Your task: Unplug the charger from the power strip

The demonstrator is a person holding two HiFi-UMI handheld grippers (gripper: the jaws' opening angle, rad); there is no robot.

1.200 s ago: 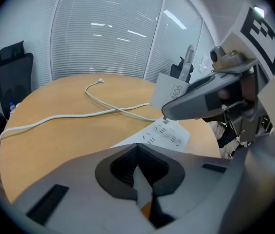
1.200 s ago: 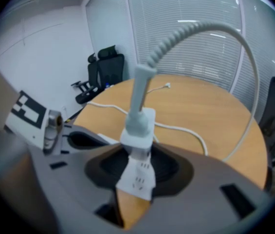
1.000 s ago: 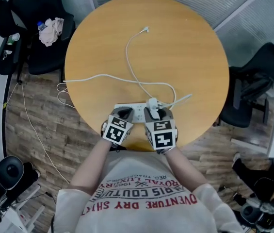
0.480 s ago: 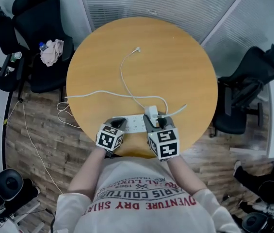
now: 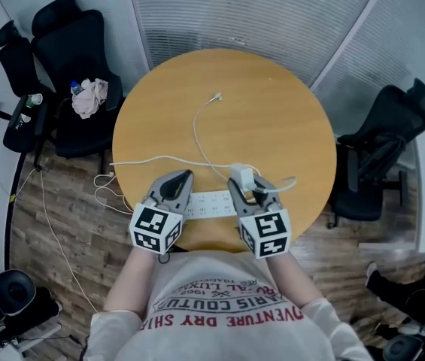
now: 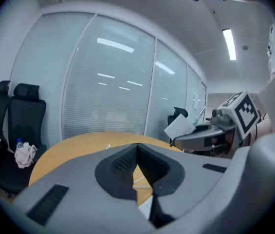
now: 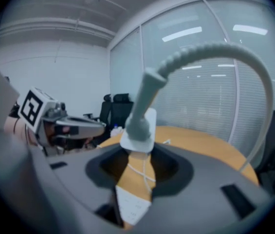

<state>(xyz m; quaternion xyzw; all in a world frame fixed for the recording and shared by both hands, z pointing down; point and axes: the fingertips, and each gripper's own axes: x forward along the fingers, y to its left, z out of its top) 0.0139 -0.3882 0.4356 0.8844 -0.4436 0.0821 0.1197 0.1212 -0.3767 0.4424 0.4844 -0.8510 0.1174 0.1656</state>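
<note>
Right gripper [image 5: 251,186] clamped on the white charger [image 5: 241,176] – held clear above the power strip [image 5: 210,203], left gripper [image 5: 182,179] closed and empty, round wooden table [image 5: 272,119].

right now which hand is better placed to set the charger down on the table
Right. The right gripper is shut on the charger, which hangs clear of the power strip. The left gripper is shut and empty above the strip's other end.
</note>
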